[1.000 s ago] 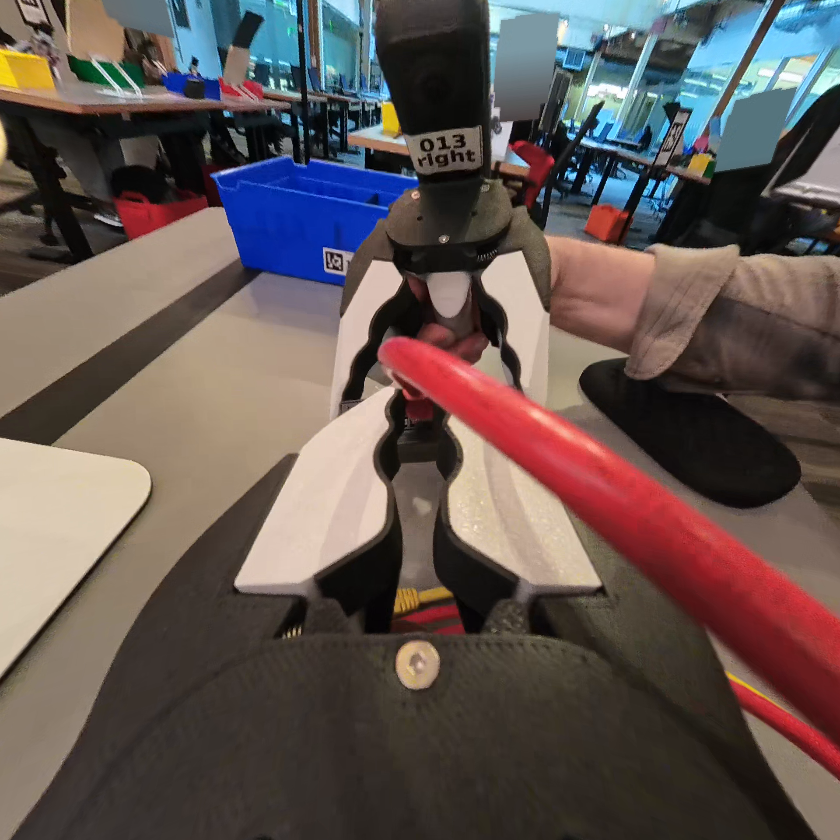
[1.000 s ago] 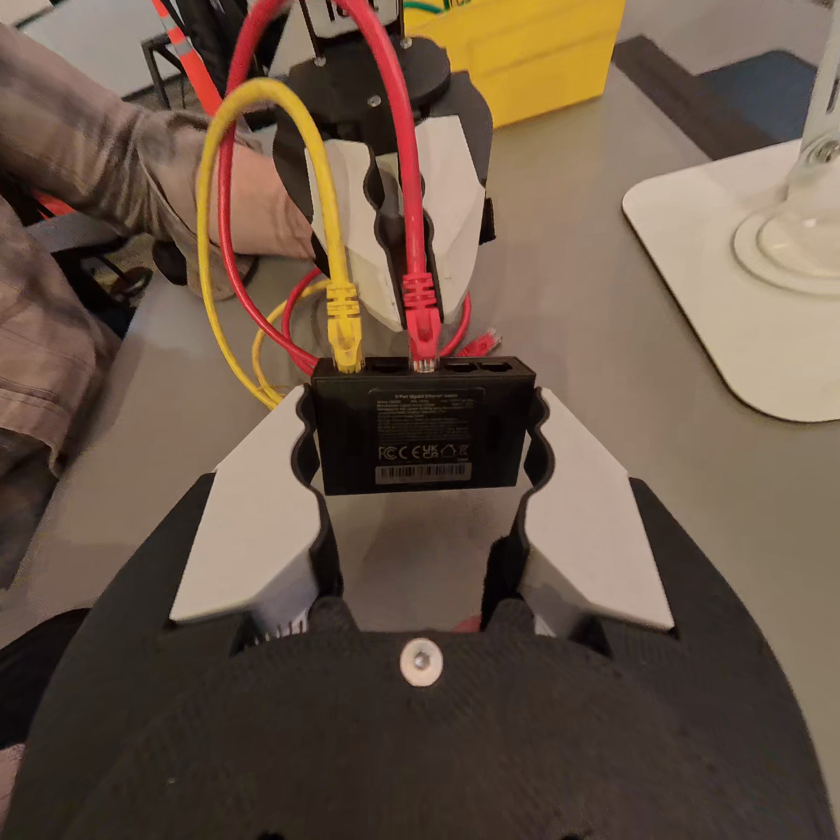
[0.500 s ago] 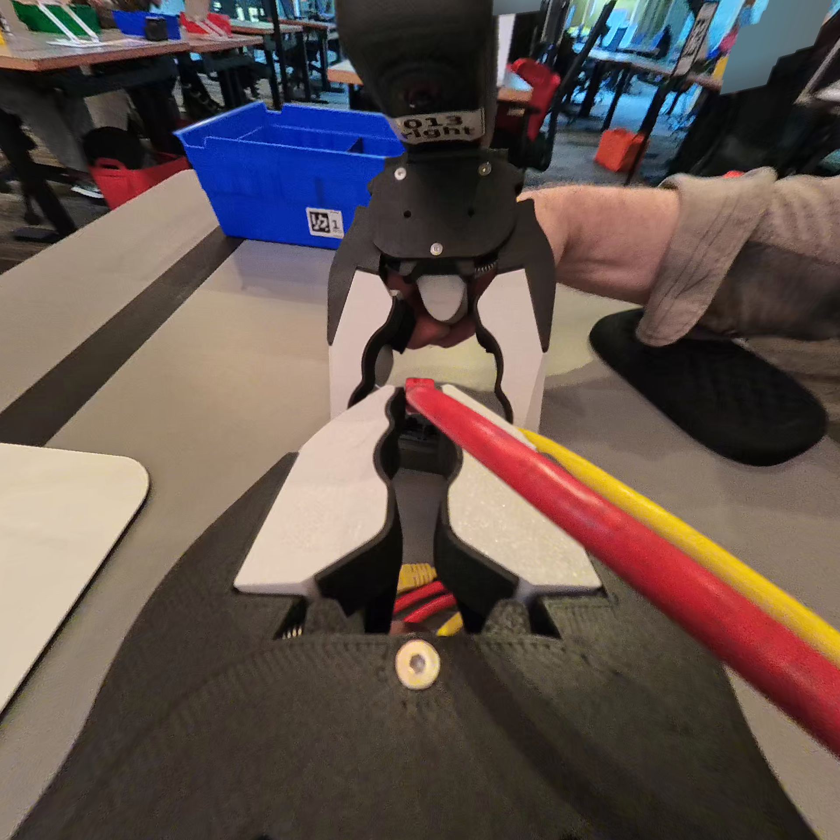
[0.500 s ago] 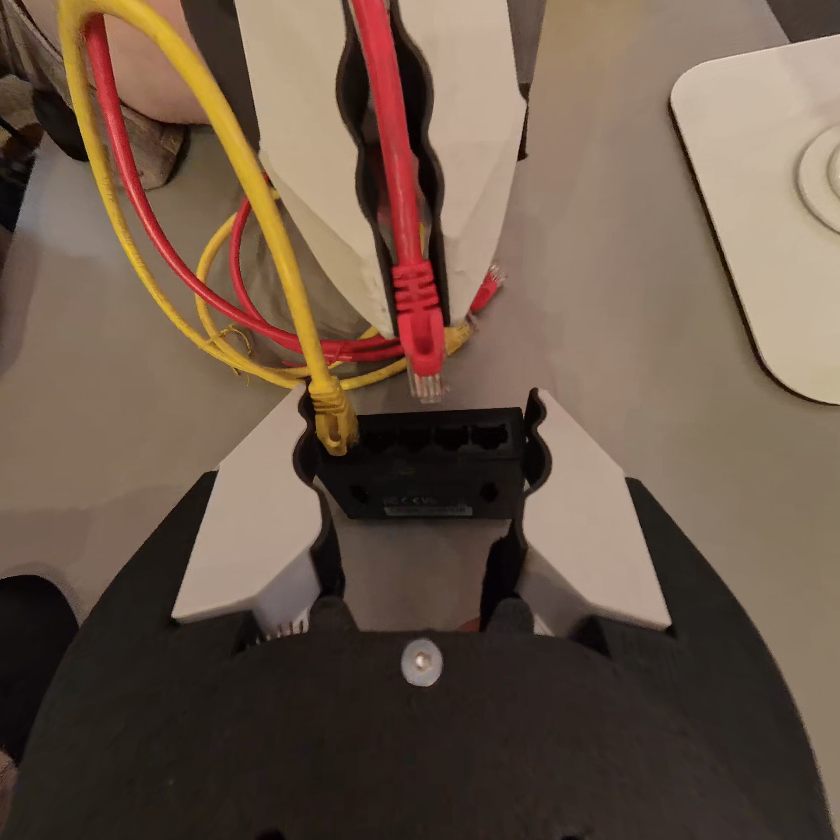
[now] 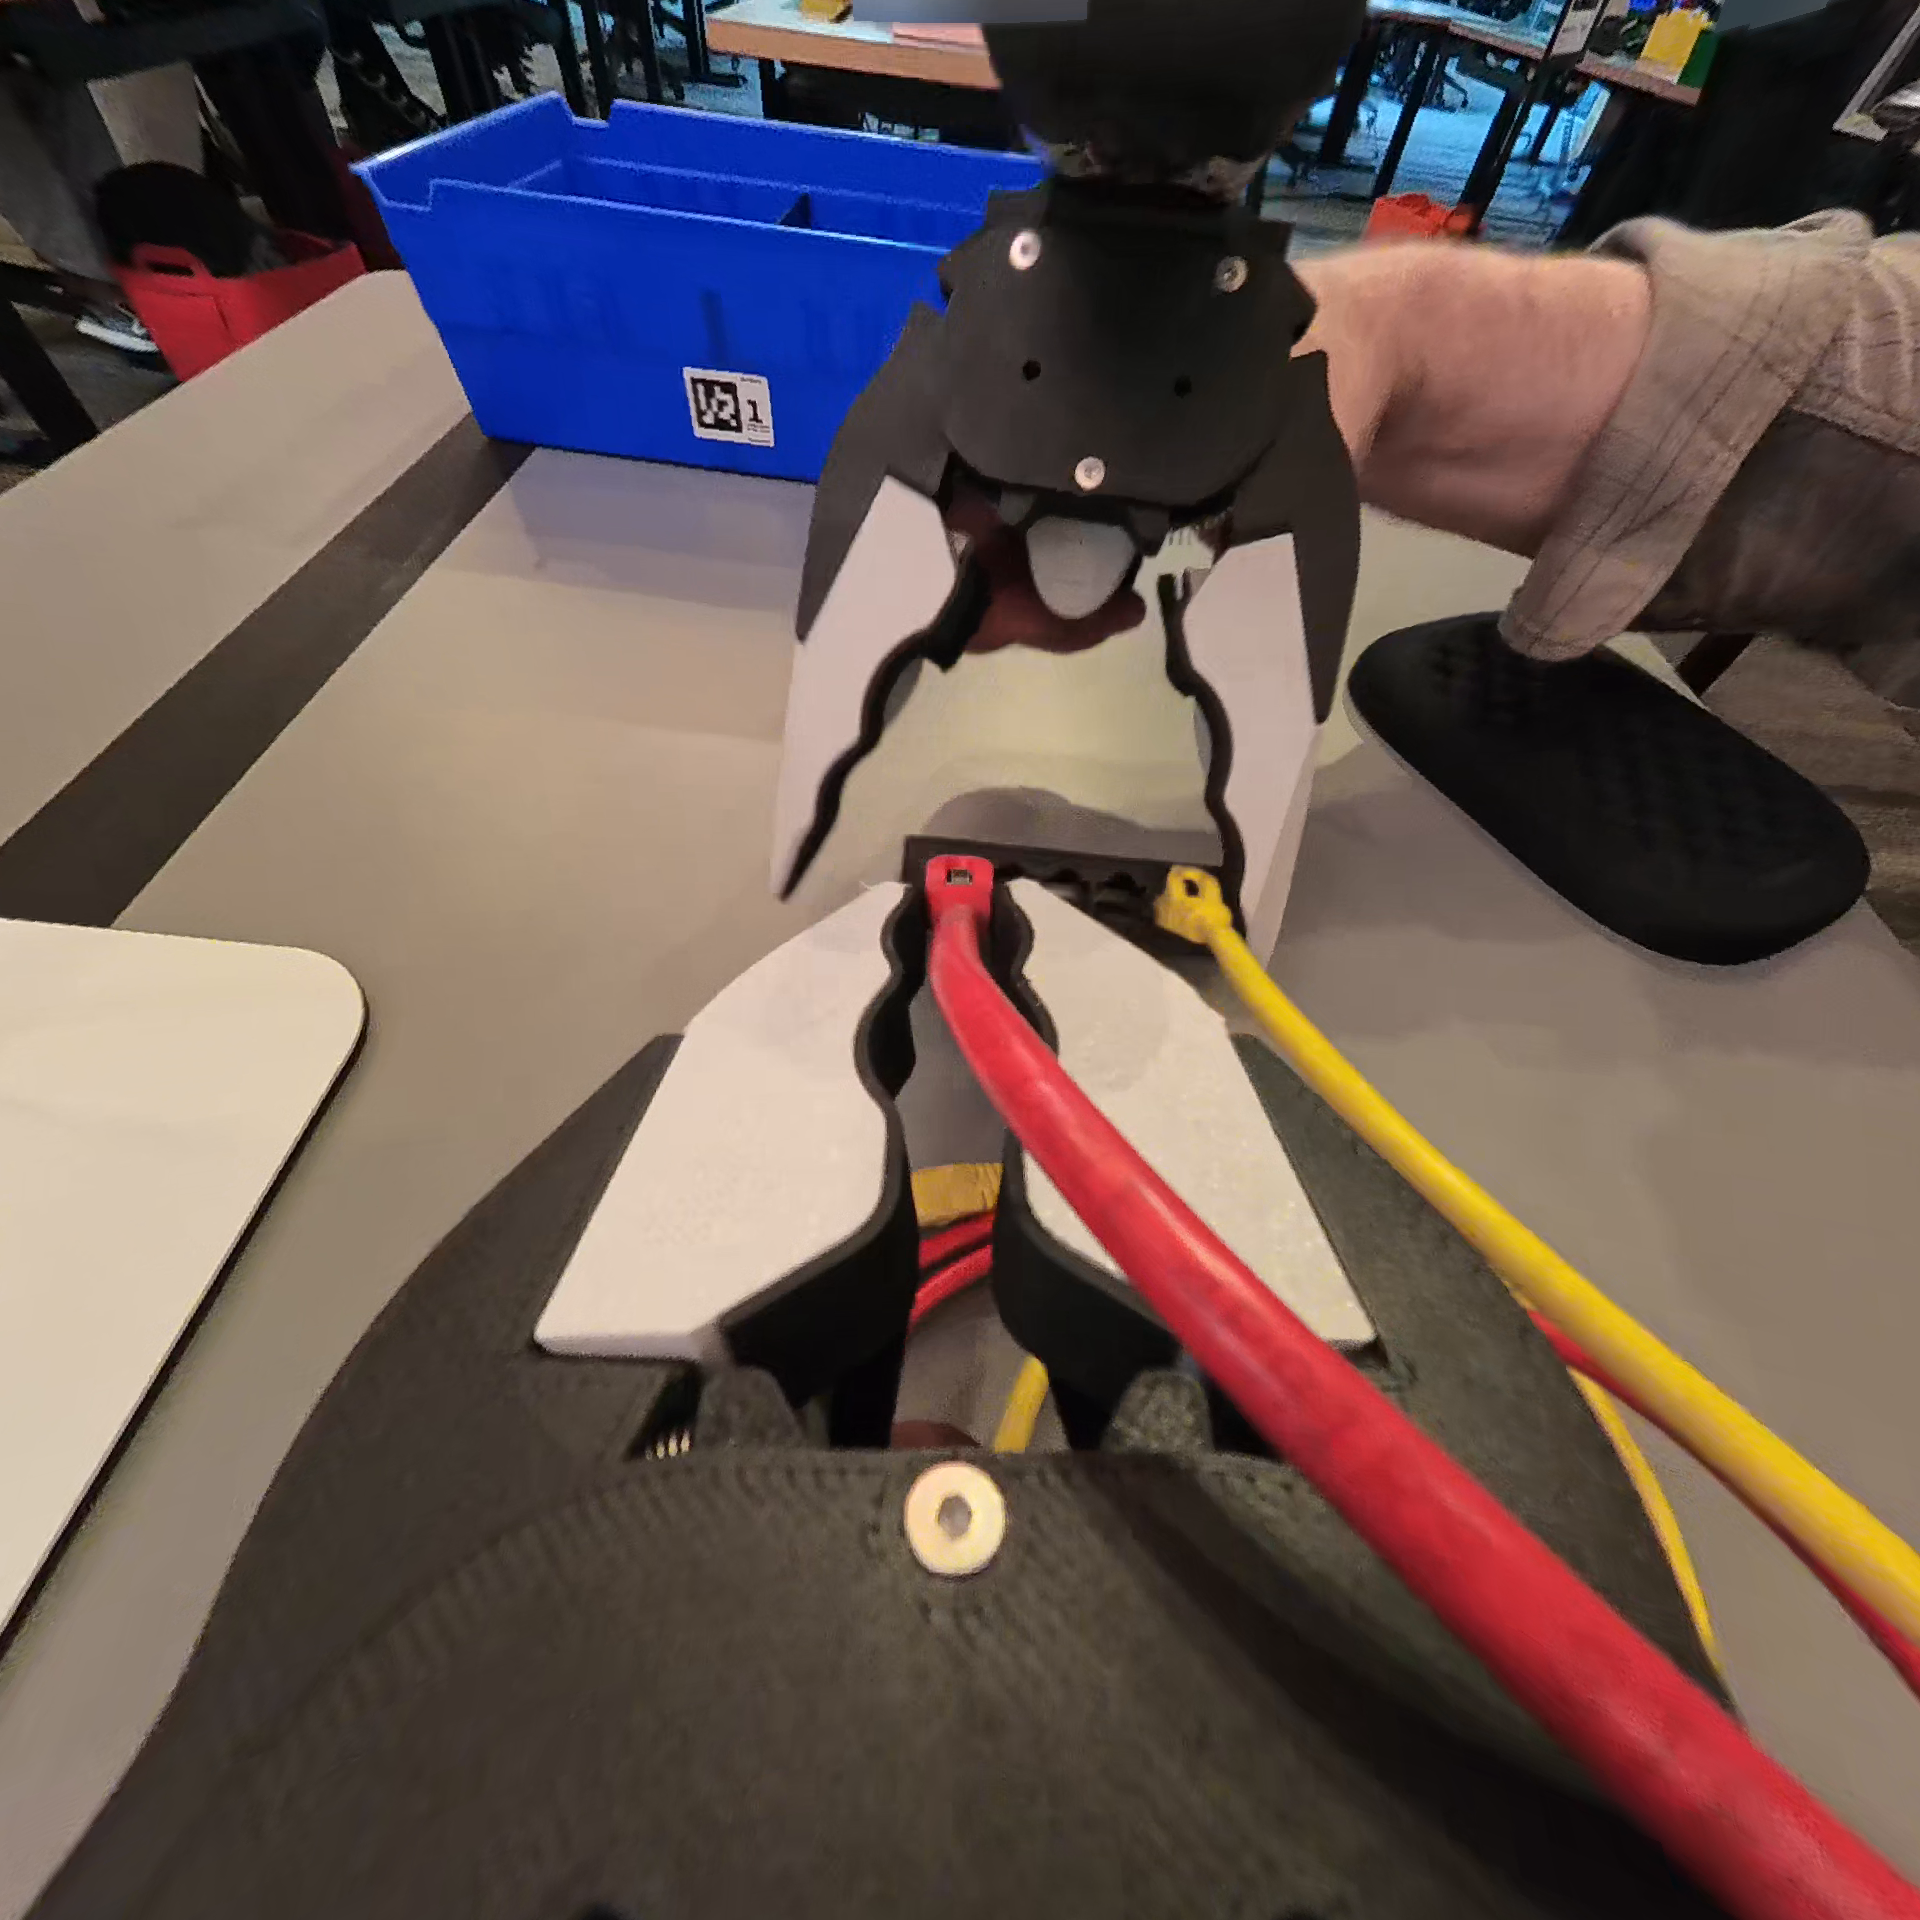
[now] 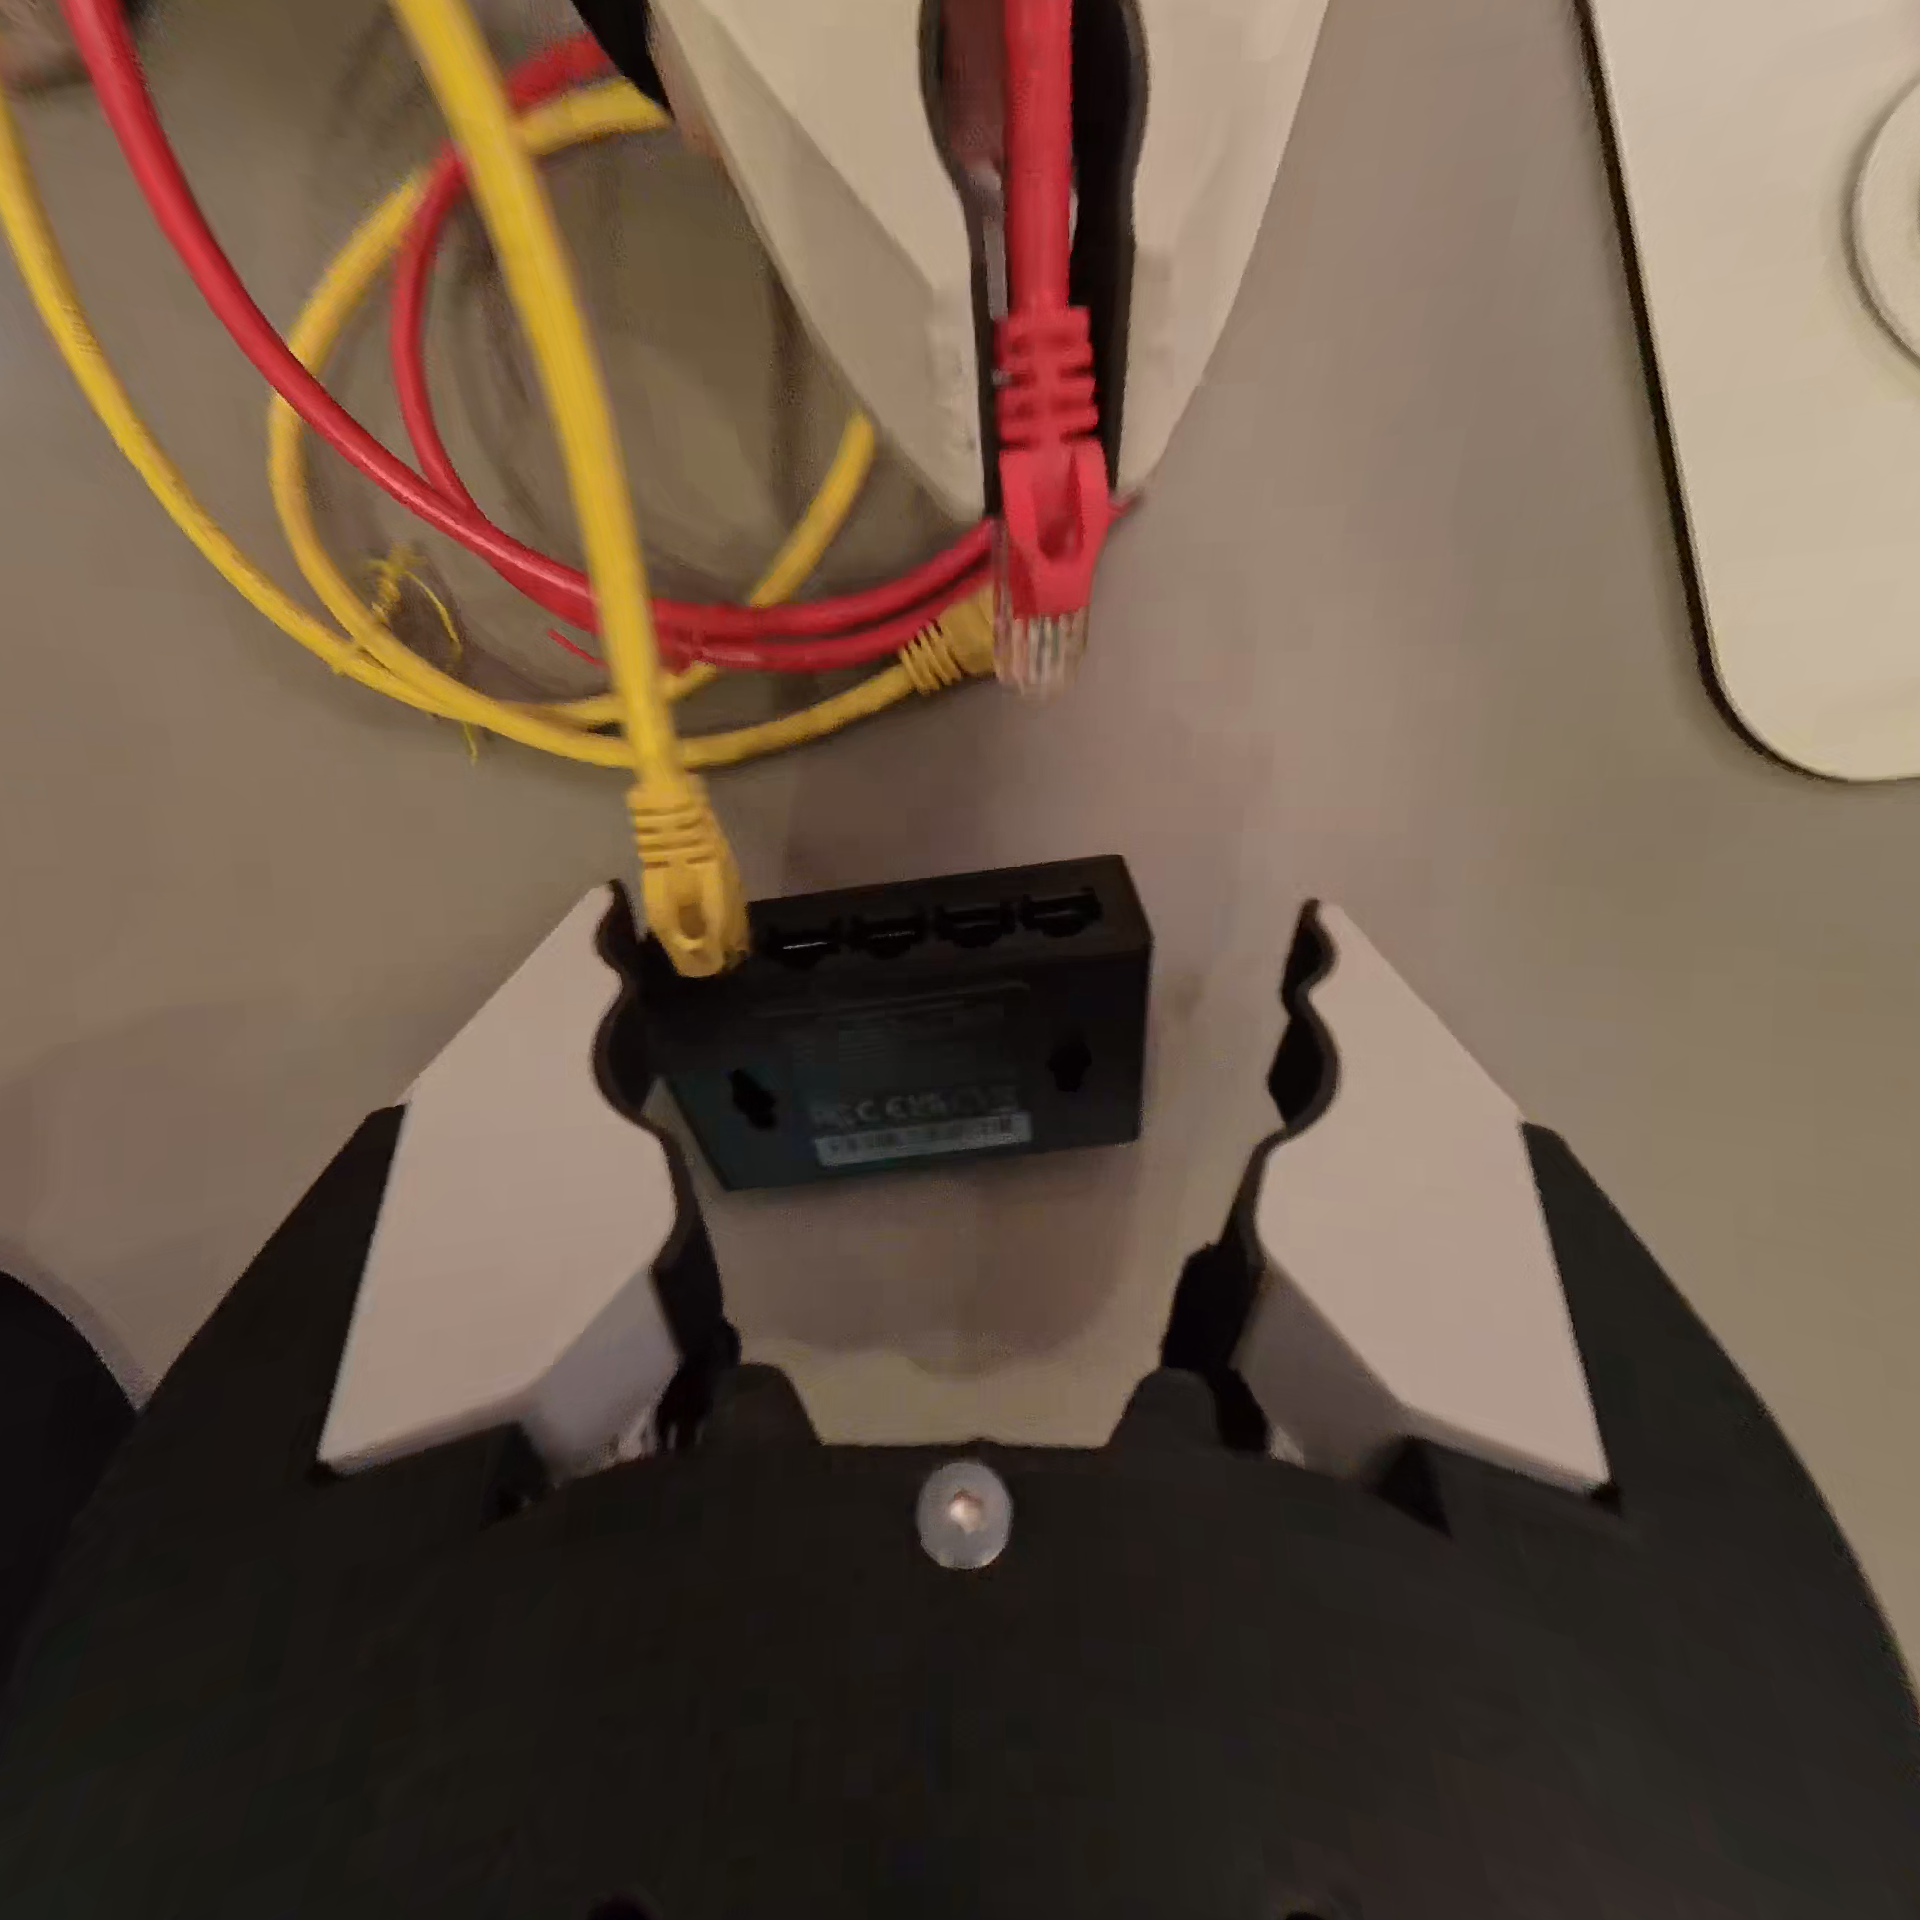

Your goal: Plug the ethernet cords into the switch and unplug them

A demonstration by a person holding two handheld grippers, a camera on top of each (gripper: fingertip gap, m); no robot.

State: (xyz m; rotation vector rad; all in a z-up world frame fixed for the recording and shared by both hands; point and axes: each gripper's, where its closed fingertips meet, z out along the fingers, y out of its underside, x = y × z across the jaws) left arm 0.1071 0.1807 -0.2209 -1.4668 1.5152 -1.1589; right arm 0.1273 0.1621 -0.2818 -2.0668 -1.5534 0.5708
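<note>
The left gripper (image 6: 1039, 499), clamped on the red cord (image 6: 1039, 436), has pulled it free; the right gripper (image 6: 956, 997) has apparently released the switch (image 6: 935, 1039), yellow cord (image 6: 686, 894) remaining

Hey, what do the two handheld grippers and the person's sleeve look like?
Both the left gripper and the right gripper have textured black bodies with a silver screw, and flat white fingers with wavy black inner pads. The sleeve is grey-beige, with a faint check pattern.

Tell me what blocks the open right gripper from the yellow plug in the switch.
Nothing visible does. The right gripper straddles the switch, and the yellow plug sits seated in the end port beside one finger.
</note>
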